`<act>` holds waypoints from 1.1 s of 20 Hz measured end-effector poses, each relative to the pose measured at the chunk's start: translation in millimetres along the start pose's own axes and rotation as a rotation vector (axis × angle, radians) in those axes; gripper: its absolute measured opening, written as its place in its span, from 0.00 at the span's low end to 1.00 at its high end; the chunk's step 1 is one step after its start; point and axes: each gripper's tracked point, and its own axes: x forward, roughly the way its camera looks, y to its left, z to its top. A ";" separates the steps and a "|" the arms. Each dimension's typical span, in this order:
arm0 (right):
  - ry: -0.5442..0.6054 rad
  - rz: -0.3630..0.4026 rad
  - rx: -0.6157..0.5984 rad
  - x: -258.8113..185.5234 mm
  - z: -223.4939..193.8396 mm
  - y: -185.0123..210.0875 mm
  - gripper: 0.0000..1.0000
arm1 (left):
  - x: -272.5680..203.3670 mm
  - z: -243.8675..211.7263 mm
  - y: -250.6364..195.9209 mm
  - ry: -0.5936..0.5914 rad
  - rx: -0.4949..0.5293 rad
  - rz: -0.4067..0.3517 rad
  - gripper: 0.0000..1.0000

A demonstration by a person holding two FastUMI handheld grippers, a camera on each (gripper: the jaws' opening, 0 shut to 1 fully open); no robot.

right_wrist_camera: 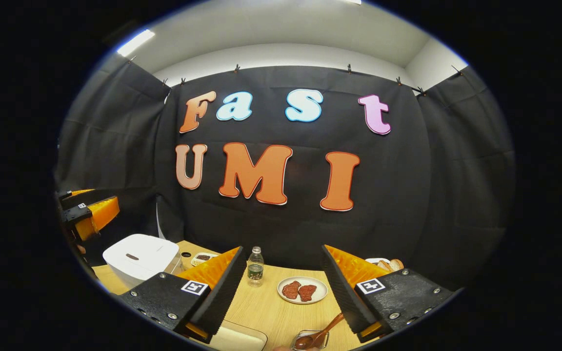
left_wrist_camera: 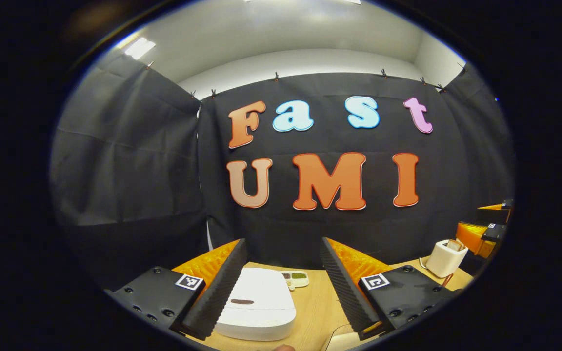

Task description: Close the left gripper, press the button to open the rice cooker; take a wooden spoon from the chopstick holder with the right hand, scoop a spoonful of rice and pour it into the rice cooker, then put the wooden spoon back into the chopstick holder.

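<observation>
1. The left gripper (left_wrist_camera: 283, 287) is seen with its fingers spread wide and nothing between them; it is held above the table (left_wrist_camera: 317, 312), in front of the rice cooker (left_wrist_camera: 257, 303). The step in hand is judged to be the first one: the fingers are to be brought together before anything is pressed.

2. The rice cooker is found low in the left gripper view, on the table with its lid down; a dark oval mark on the lid (left_wrist_camera: 242, 302) is taken to be the button, though this cannot be confirmed.

3. The fingers should be closed fully while well clear of the lid, so that one blunt tip is formed and the lid edge is not caught between them.

4. The closed tip is best lined up directly over the mark and brought straight down; a slanted push is likely to slide across the smooth lid.

5. Room should be left above the lid, since it is expected to swing up once released.

6. The right gripper (right_wrist_camera: 281, 292) is likewise spread apart and empty. The wooden spoon (right_wrist_camera: 321, 332) is seen below it, resting in a wire holder (right_wrist_camera: 310, 340) at the near edge of the table. It is best kept still there until the lid is up.

7. A small bottle (right_wrist_camera: 255, 266) and a plate (right_wrist_camera: 302, 290) stand beyond the right gripper, apart from the rice cooker's side, and need not be disturbed.
</observation>
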 end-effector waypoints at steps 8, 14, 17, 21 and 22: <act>0.025 -0.011 0.003 2.9 -15.1 -9.8 0.95 | 22.3 -48.9 61.3 0.169 0.019 0.168 0.37; 0.070 -0.033 0.004 -2.1 -32.0 -17.8 0.95 | 49.2 -130.1 68.6 0.457 -0.105 0.151 0.05; 0.100 -0.067 -0.006 -9.5 -41.8 -25.5 0.95 | 54.6 -169.7 70.7 0.613 -0.171 0.162 0.05; 0.160 -0.110 -0.018 -24.2 -61.2 -26.7 0.95 | 76.9 -180.8 80.3 0.691 -0.275 0.137 0.05; 0.176 -0.121 -0.018 -29.0 -66.9 -25.6 0.95 | 85.0 -180.9 87.7 0.687 -0.248 0.138 0.05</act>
